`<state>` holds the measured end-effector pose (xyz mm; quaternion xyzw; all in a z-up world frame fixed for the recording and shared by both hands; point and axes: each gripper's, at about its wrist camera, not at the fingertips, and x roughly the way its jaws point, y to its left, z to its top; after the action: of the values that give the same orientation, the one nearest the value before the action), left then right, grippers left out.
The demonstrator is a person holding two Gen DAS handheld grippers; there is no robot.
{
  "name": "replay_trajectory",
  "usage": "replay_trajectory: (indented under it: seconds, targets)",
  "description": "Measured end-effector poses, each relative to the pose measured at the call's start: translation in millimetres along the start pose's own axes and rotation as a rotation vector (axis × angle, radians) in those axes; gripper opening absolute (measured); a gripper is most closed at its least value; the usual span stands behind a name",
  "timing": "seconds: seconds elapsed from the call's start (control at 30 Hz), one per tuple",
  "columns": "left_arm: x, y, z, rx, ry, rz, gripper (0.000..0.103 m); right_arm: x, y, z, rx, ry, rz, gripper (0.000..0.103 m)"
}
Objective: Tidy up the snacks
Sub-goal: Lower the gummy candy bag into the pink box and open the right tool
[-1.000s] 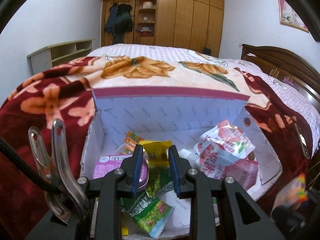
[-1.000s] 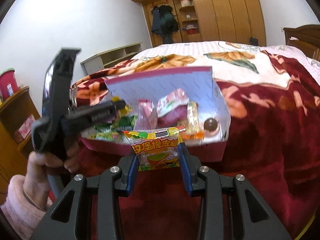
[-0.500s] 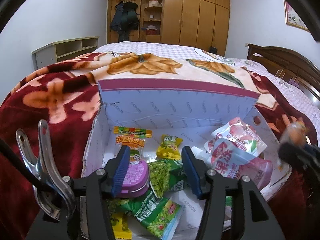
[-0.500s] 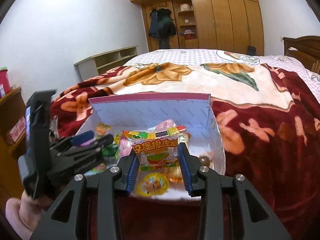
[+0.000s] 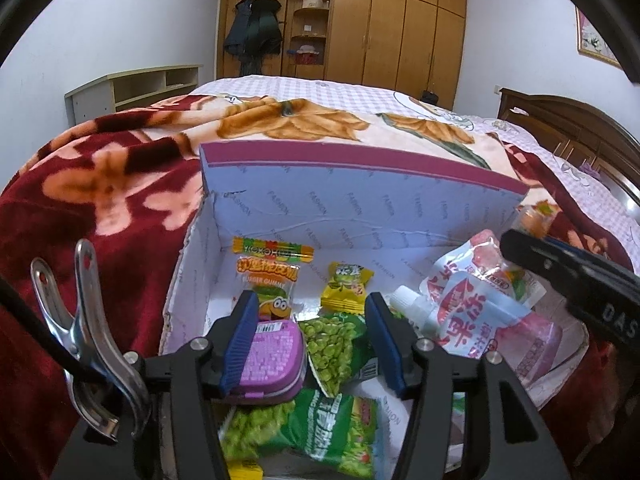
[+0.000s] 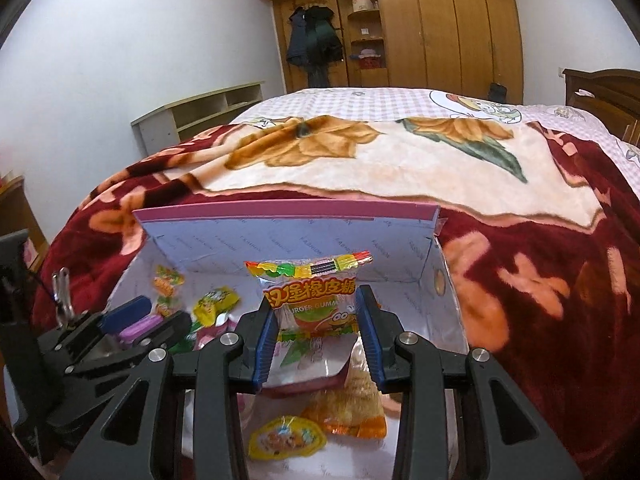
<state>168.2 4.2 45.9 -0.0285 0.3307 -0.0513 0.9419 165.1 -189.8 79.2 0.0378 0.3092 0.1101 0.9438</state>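
The right gripper [image 6: 316, 338] has its two blue-padded fingers [image 6: 266, 344] pressed against the sides of a clear burger-gummy packet with a rainbow-striped top seal [image 6: 310, 300], which it holds upright above the middle of the open white cardboard box with a magenta rim [image 6: 280, 212]. Below that packet, toward the box's near edge, lie a yellow round-lidded jelly cup [image 6: 285, 438] and an orange crinkled snack bag [image 6: 352, 408]. The left gripper [image 5: 310, 342] hangs over the same box near its left wall, its blue fingers [image 5: 240, 342] spread wide apart and gripping nothing (the purple plastic clamshell case [image 5: 272, 360] lies just under the left finger, but whether they touch cannot be told). Between the fingers sits a green pea snack bag [image 5: 336, 340], and a second, larger green pea bag [image 5: 320, 432] lies closer to the near edge. Further in, toward the far wall, a second burger-gummy packet [image 5: 270, 276] lies near the far left corner beside a small yellow candy wrapper [image 5: 347, 288]. Along the right wall lean a pink-and-white spouted drink pouch [image 5: 472, 312] and a pink plastic tub [image 5: 536, 344]. The box rests on a dark red floral fleece blanket [image 6: 540, 280] spread over the bed, with a wooden wardrobe [image 6: 432, 20] against the far wall.
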Motion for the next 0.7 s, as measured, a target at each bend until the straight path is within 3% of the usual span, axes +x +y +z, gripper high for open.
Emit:
replay_trajectory:
  seconds: [0.6, 0.7]
  targets:
    - [0, -1, -1, 0.000, -0.001, 0.001, 0.059, 41, 14, 14, -0.053, 0.045, -0.007, 0.038]
    - [0, -1, -1, 0.000, 0.000, 0.001, 0.059, 45, 15, 14, -0.057, 0.055, -0.008, 0.043]
